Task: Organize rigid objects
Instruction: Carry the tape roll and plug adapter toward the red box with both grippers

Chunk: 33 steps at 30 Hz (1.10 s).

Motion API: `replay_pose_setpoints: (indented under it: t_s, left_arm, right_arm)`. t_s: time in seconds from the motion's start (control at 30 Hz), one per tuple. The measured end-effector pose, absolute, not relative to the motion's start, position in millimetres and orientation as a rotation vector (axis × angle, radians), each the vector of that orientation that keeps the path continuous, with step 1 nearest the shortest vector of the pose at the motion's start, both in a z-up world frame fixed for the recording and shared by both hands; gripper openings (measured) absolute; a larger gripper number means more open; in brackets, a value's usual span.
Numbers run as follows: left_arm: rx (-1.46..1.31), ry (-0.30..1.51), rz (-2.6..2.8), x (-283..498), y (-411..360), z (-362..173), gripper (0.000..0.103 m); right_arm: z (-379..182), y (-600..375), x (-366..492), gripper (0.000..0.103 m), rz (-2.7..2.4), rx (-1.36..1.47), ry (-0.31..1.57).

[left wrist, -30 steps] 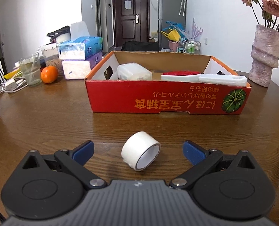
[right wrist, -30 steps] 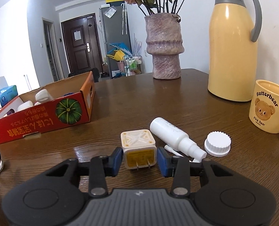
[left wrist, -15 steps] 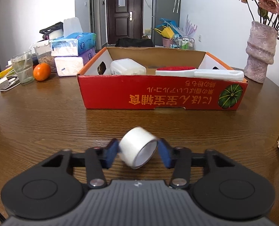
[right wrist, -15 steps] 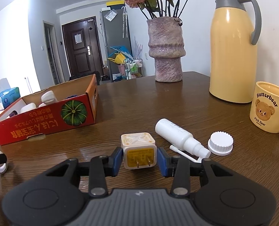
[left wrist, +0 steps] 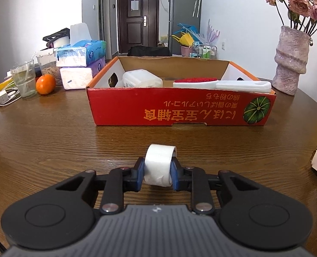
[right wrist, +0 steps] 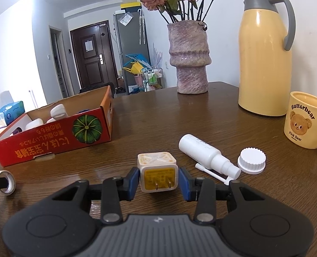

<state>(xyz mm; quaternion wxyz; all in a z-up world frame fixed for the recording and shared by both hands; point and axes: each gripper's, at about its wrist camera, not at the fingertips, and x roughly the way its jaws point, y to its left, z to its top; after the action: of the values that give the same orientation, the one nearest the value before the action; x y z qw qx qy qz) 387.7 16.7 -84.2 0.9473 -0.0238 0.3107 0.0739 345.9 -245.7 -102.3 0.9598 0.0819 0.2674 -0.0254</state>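
1. Left gripper [left wrist: 157, 176]: pads clamped on the white tape roll [left wrist: 159, 164], which rests on the wooden table [left wrist: 51, 137] in front of the red cardboard box [left wrist: 180, 109] (orange East Asian print, upside down).
2. Right gripper [right wrist: 158, 181]: blue pads pressed against the white plug adapter [right wrist: 157, 171], prongs toward the camera.
3. Mug [right wrist: 304, 121] reads "Butterbear", "Pink Bear".

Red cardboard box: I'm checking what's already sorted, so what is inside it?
Inside the red cardboard box: a white plastic container and a red-topped white brush. Its front wall hides the floor.
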Motion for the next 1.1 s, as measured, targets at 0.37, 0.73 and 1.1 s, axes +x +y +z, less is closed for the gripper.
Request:
replay_pose_setpoints:
  t_s: [0.37,0.73,1.1]
  left_arm:
    - [-0.057,0.611,0.155,381,19,-80,0.025]
    - [-0.052,0.578,0.147,371,17,-73,0.025]
    - [-0.060,0.565,0.139,365,17,-70,0.025]
  right_arm:
    - [-99,-245,337,0.039,-0.046,0.166,0.498]
    - [-94,-237,323,0.038,-0.018,0.162,0.441]
    - [-90,-222,310,0.038,0.029,0.167,0.409]
